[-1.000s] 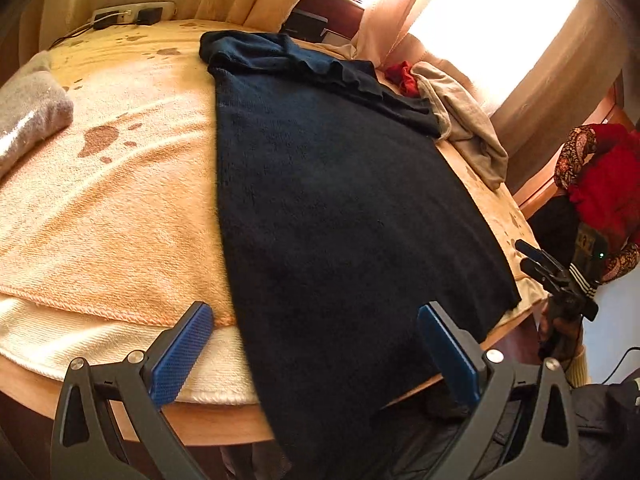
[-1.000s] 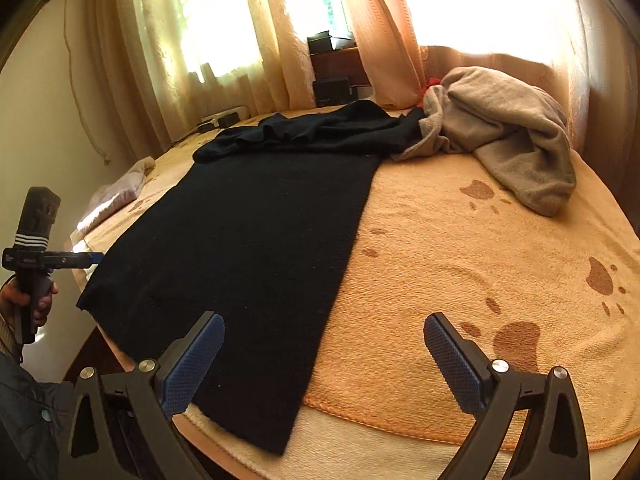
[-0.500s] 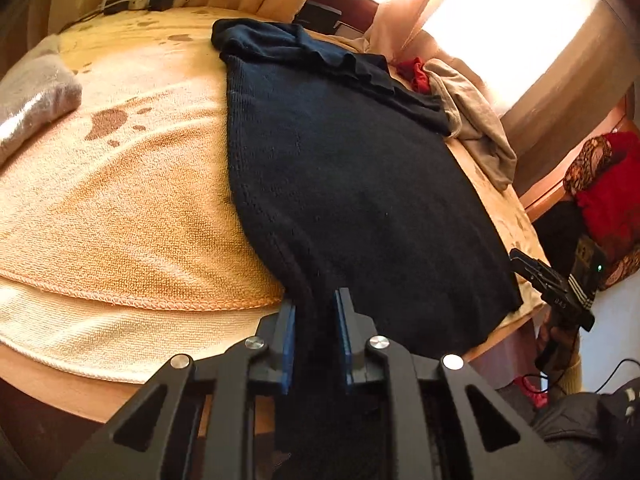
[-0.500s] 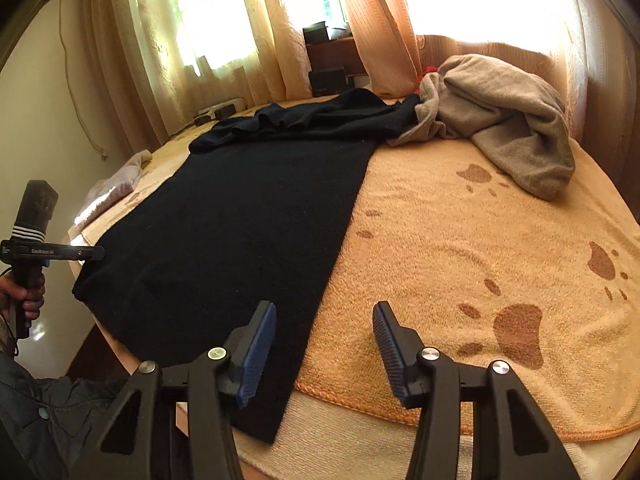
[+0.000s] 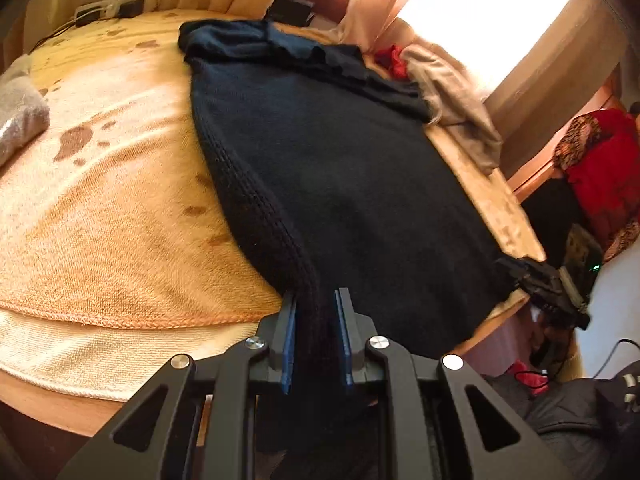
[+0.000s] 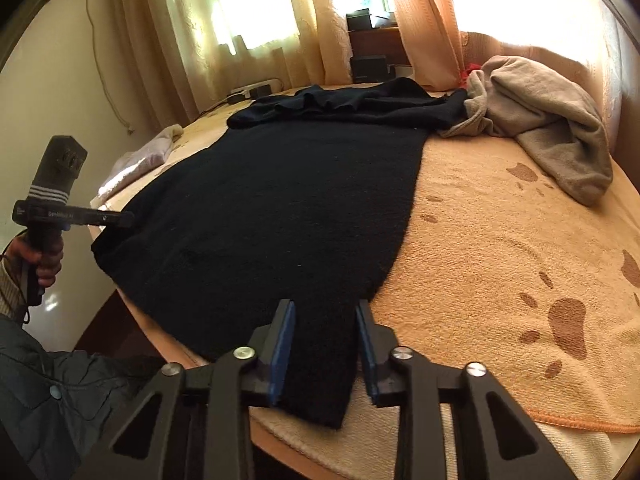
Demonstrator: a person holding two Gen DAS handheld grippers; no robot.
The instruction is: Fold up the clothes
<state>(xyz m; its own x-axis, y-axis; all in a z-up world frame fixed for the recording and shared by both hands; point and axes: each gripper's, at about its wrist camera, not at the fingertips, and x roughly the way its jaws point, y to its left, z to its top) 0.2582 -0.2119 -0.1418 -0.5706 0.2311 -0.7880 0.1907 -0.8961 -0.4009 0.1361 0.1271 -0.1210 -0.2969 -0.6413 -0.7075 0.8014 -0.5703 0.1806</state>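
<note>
A black knitted garment (image 5: 352, 184) lies spread flat on the bed (image 5: 100, 208), with its lower hem hanging a little over the near edge. Its knit is thick and fuzzy, and a ribbed seam runs along its left side. At the far end the fabric is bunched into soft, dark folds.

The left gripper (image 5: 315, 312) has its jaws clenched on one lower corner of the garment, and the cloth is gathered into a narrow ridge between the blue pads (image 5: 289, 328). The right gripper (image 6: 323, 320) holds the other lower corner between its jaws. There the cloth fills the gap between the pads, but whether they press it firmly I cannot tell.

The bed is covered with an orange terry blanket (image 6: 520, 264) that has a looped, towel-like surface, brown paw prints and a stitched orange border. Beside the far end of the black garment lies a crumpled beige-grey garment (image 6: 548, 128) of soft fleece, and a small red cloth (image 5: 394, 60) shows just behind it. A folded pale grey towel (image 5: 18, 120) rests near the far left side of the bed. Cream curtains (image 6: 248, 12) with a woven pattern hang at the bright windows.
</note>
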